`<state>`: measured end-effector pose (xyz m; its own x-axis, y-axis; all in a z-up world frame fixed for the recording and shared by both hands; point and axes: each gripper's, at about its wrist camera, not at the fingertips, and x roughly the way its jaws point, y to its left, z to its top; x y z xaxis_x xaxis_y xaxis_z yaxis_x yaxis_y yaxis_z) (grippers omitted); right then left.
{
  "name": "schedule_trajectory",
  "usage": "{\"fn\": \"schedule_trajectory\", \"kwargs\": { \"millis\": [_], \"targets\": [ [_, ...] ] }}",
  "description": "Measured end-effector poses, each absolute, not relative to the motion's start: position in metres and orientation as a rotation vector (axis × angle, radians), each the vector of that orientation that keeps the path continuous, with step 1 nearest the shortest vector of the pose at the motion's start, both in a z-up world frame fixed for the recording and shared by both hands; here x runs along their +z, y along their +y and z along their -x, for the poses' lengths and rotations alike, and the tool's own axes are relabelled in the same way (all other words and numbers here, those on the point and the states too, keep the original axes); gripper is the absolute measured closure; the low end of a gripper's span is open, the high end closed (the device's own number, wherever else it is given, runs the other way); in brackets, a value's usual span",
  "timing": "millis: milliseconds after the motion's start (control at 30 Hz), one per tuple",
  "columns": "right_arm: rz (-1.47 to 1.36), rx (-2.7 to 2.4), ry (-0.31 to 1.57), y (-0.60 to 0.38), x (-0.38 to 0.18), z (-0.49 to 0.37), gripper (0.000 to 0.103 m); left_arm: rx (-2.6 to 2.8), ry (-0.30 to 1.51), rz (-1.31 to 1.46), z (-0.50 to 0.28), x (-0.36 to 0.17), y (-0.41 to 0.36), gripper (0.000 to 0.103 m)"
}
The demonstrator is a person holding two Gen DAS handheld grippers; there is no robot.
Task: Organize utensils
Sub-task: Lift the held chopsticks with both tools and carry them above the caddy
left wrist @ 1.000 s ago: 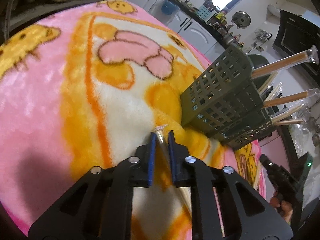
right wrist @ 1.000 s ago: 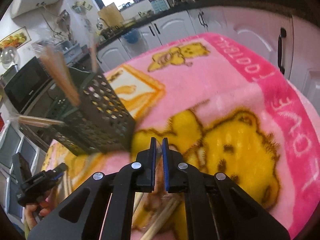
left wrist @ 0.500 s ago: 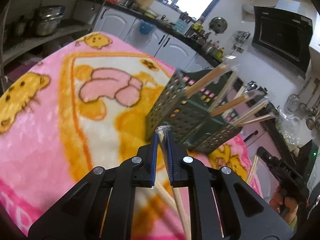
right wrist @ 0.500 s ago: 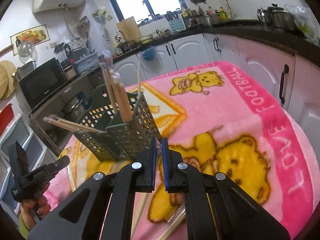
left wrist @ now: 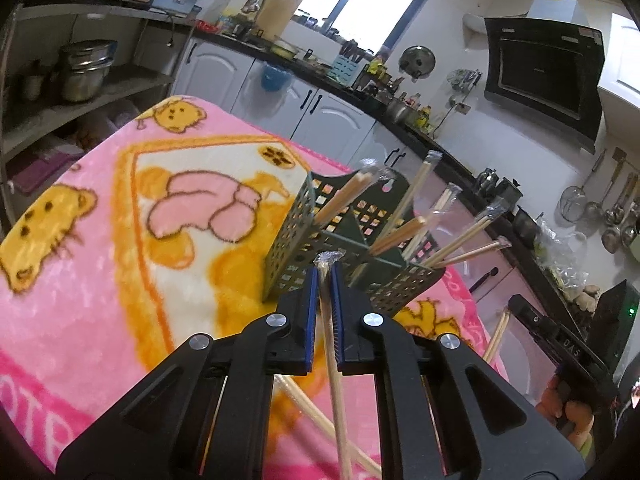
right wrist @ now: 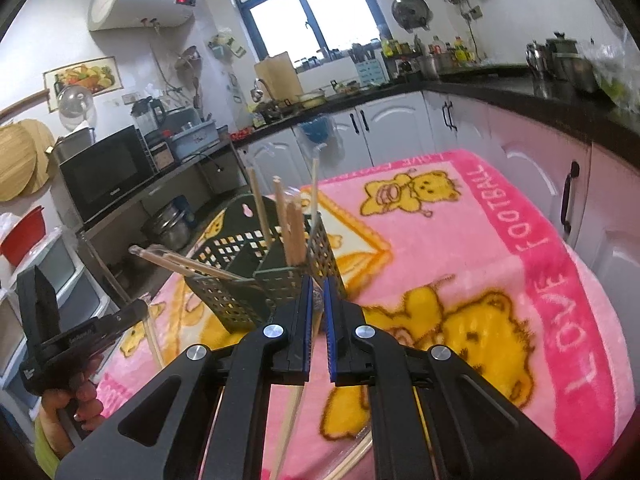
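A dark green perforated utensil holder [left wrist: 352, 248] with compartments stands on the pink cartoon blanket [left wrist: 100, 240] and holds several wrapped chopstick pairs. It also shows in the right wrist view [right wrist: 260, 272]. My left gripper [left wrist: 325, 270] is shut on a wrapped chopstick pair [left wrist: 334, 344], lifted just before the holder's near wall. My right gripper [right wrist: 316, 288] is shut on another wrapped chopstick pair [right wrist: 290, 428], raised close to the holder's right side.
Loose wrapped chopsticks [left wrist: 320, 420] lie on the blanket below the left gripper, and more lie under the right gripper [right wrist: 352, 456]. The blanket's edge drops off at the left [left wrist: 60, 152]. Kitchen cabinets [right wrist: 400, 132] and counter surround the table.
Both grippers have risen from the blanket with their chopstick pairs and tilted up. The holder now sits lower in both views, its open top facing the cameras.
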<state>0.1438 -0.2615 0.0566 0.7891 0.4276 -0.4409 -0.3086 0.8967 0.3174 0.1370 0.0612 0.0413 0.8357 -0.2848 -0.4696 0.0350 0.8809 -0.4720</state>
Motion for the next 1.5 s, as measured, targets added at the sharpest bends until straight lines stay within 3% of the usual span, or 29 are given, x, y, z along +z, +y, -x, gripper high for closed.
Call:
{"fn": "schedule_trajectory", "kwargs": {
  "millis": [1500],
  "targets": [
    [-0.228, 0.449, 0.383, -0.27, 0.106, -0.107, 0.1, -0.435, 0.435, 0.314, -0.135, 0.12, -0.042, 0.1]
  ]
}}
